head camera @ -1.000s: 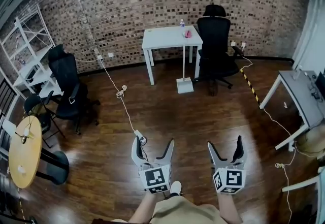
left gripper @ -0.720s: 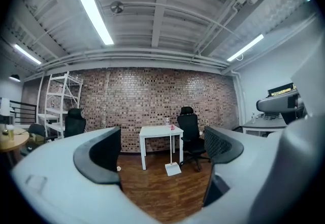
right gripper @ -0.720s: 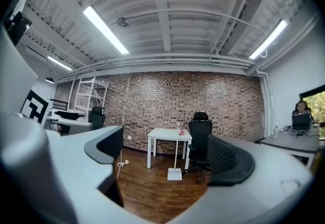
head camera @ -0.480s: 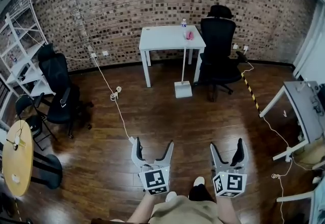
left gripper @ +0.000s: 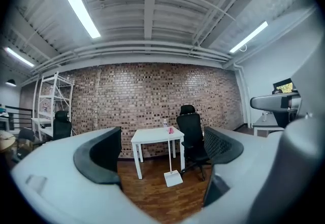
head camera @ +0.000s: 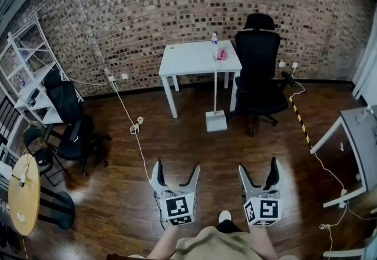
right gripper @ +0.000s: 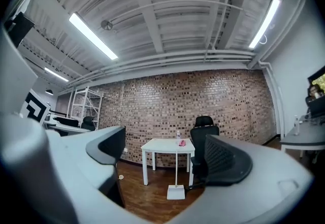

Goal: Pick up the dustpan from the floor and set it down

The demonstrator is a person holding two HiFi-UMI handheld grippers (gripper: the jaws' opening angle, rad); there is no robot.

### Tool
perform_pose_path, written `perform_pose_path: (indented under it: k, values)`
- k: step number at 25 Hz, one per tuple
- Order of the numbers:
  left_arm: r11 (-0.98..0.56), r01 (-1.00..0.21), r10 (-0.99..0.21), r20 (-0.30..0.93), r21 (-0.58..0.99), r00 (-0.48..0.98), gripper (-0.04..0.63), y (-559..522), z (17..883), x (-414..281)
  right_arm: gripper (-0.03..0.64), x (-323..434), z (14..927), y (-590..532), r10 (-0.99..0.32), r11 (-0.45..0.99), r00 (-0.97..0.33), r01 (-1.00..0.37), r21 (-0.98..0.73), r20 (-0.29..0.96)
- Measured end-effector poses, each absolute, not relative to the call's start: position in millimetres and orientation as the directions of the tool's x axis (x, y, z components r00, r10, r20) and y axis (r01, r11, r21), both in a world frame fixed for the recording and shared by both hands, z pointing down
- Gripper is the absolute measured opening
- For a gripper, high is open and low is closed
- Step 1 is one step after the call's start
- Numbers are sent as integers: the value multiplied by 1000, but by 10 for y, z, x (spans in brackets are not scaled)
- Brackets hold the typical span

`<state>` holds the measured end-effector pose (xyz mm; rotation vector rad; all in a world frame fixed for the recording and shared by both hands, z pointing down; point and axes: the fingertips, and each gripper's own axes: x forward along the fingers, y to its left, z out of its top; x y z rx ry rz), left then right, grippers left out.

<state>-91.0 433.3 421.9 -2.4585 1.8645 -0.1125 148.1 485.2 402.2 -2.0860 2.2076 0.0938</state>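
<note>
While the left gripper (head camera: 177,166) and right gripper (head camera: 258,164) gape empty, jaws just narrowed slightly, walk squarely up to the white long-handled dustpan (head camera: 216,121).

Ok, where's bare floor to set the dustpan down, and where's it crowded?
Widest bare floor: between the white cable and the striped tape, on the near side of the dustpan. Crowded: around the white table and black chair, and the left side with chairs and the round table.
</note>
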Motion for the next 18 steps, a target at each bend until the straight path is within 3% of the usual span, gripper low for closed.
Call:
perform_pose_path:
  k: [7,18]
  values:
    - [-245,-962,-970,30,-121,243,485,3740,4176,-231,459,2126,4040,4108,-988,106,-98,-992,-63,-122]
    - [-231,-964,-970,110,-131,218,479,2938,4454,-196,451,1998,4459,3143,-982,186,-185,-977,-101,-21]
